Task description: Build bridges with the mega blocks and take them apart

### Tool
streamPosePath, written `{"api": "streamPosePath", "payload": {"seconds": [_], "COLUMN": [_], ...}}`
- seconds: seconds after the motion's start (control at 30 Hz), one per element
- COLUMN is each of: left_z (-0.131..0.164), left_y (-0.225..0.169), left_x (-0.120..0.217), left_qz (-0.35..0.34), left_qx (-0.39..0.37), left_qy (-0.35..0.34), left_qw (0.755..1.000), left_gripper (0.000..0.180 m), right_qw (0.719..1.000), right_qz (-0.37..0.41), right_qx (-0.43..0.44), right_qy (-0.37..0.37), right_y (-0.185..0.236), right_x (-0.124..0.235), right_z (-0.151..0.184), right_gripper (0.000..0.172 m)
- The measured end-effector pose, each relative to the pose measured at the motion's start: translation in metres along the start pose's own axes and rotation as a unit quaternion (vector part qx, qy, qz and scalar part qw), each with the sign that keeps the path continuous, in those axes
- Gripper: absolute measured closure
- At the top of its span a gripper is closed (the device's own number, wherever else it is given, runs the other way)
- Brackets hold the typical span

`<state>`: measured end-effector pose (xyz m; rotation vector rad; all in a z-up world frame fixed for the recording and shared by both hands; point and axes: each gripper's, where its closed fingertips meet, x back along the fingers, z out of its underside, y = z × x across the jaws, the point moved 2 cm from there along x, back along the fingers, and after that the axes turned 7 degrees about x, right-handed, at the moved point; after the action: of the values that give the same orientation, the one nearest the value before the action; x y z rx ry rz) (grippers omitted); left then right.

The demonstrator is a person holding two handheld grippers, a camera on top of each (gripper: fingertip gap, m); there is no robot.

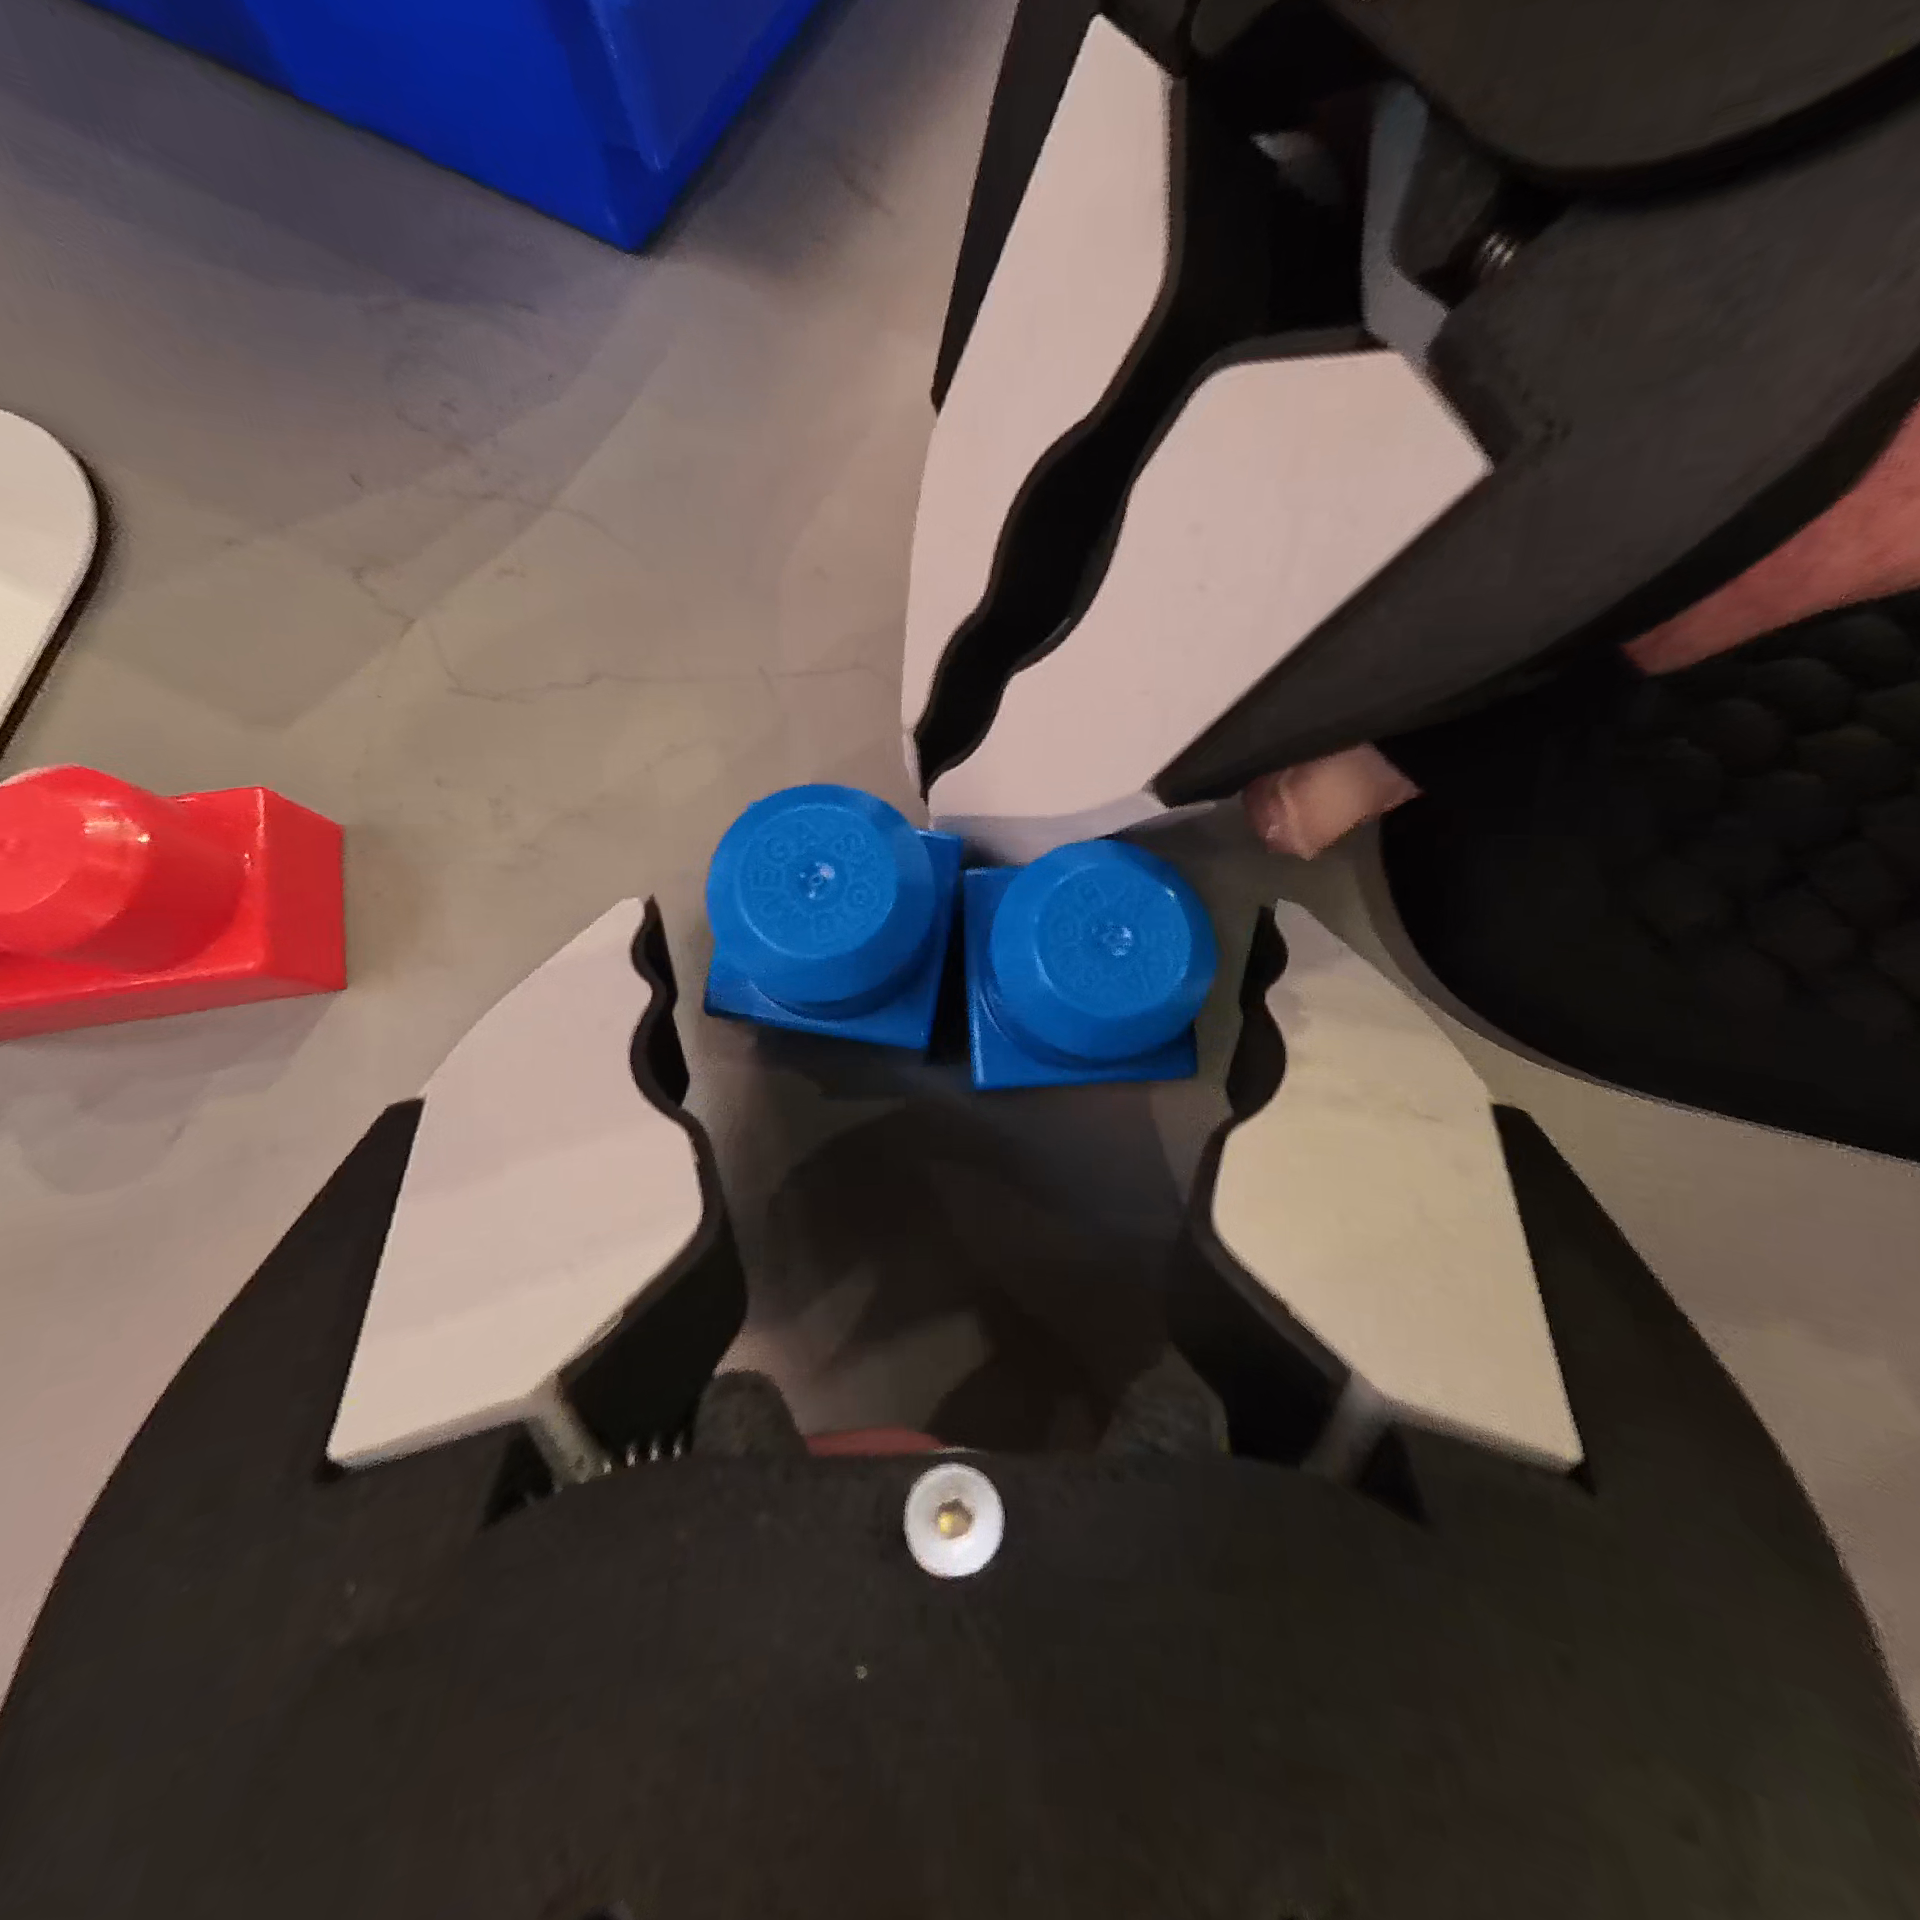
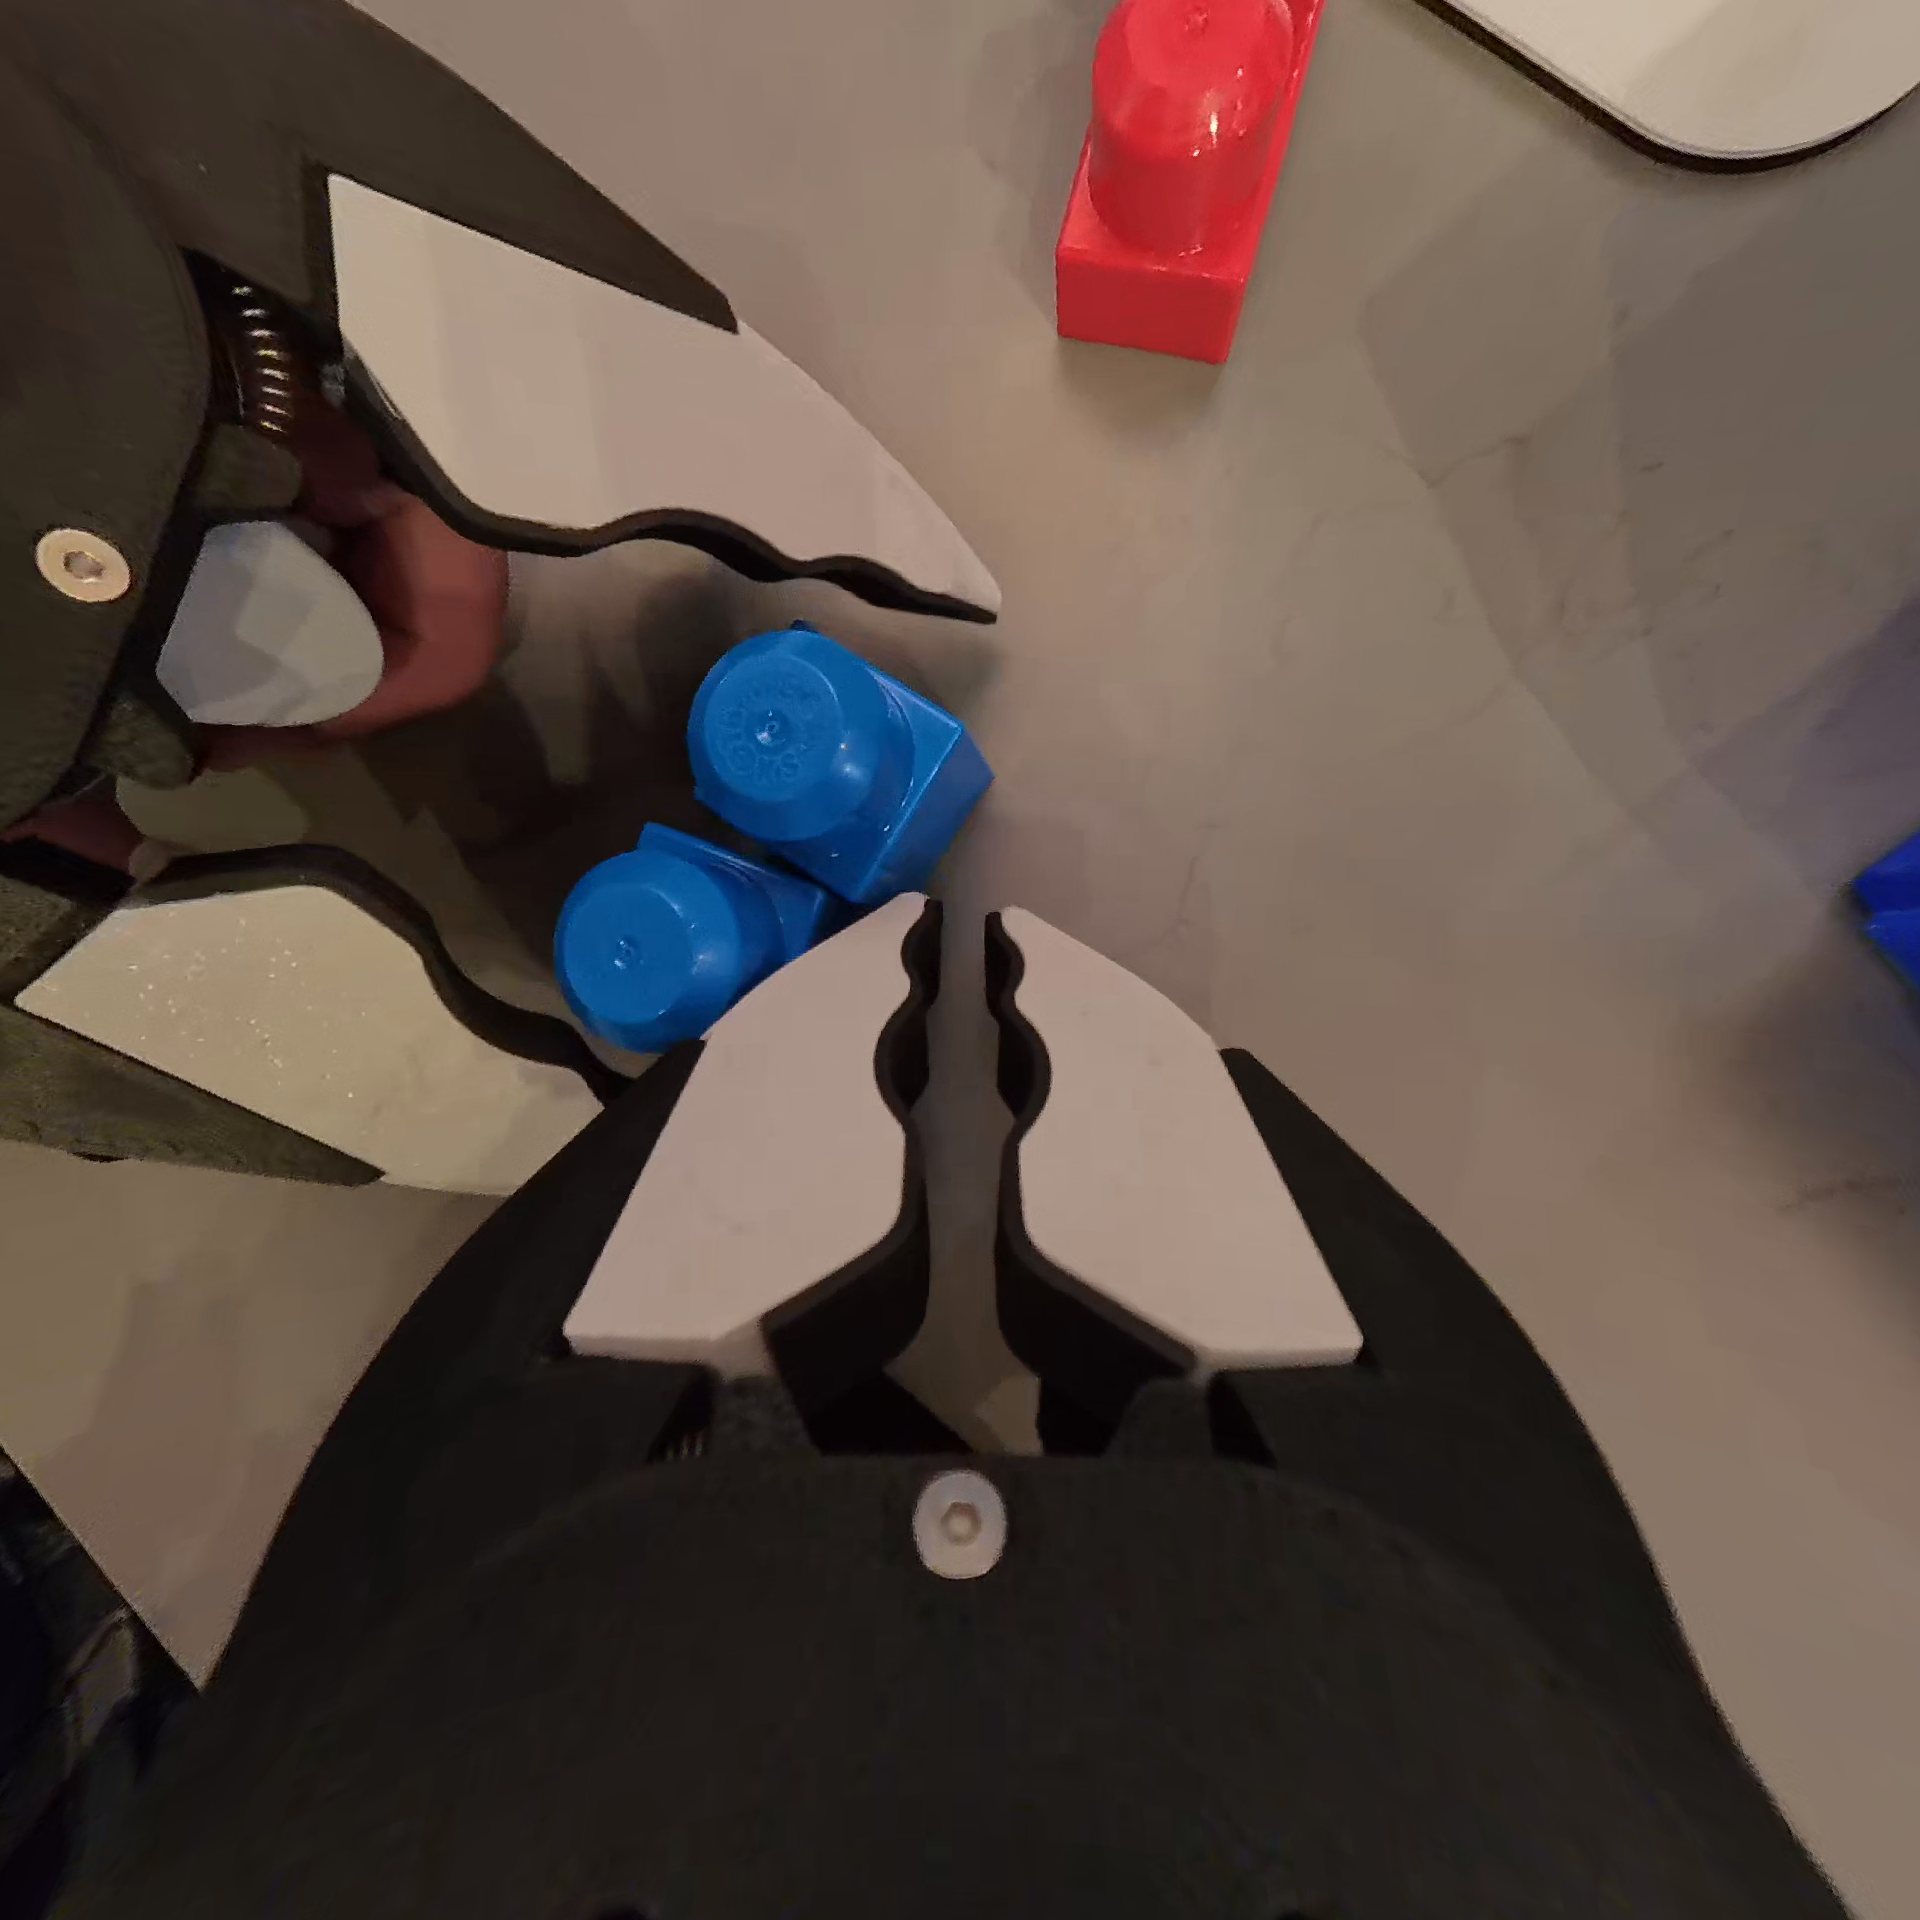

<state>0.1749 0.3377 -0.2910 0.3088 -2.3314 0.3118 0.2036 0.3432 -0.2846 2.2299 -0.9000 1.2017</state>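
left gripper [image 1: 951, 966] reaching low over the table [image 1: 540, 582], jaws spread wide, straddling two blue blocks [image 1: 951, 961] with a clear gap between each pad and the nearest block; nothing gripped. blocks standing side by side between the fingertips, studs up, touching or nearly so, slightly skewed to each other.

right gripper [image 2: 961, 920] coming in from the far right of the left tool, tips down by the table just behind the blocks, jaws nearly together with only a narrow slit of bare table between the pads; holding nothing. left fingertip [image 2: 894, 935] just beside the blocks, contact hard to judge.

blue bin [image 1: 447, 94] far left ahead of the left tool, cut off by the frame. red block [image 1: 177, 894] well off to its left, partly cropped. white board [image 1: 36, 551] at the left edge, mostly out of frame. hand [image 1: 1320, 800] behind the right gripper, only fingertips showing.
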Motion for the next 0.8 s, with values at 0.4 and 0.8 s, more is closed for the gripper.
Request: {"api": "streamPosePath", "payload": {"seconds": [0.4,0.8], "left_z": [-0.004,-0.009], "left_y": [0.000,0.006], "left_x": [-0.005,0.002], "left_qz": [0.021,-0.013], "left_qx": [-0.019,-0.052], "left_qy": [0.002,-0.028], "left_qw": [1.000,0.998], "left_gripper": [0.093,0.097], "right_qw": [1.000,0.998], "right_qz": [-0.011,-0.006], "right_qx": [-0.011,-0.033], "right_qy": [-0.005,-0.061], "right_y": [-0.002,-0.008], "right_x": [-0.002,0.027], "right_z": [0.002,-0.010], "right_gripper": [0.163,0.151]}}
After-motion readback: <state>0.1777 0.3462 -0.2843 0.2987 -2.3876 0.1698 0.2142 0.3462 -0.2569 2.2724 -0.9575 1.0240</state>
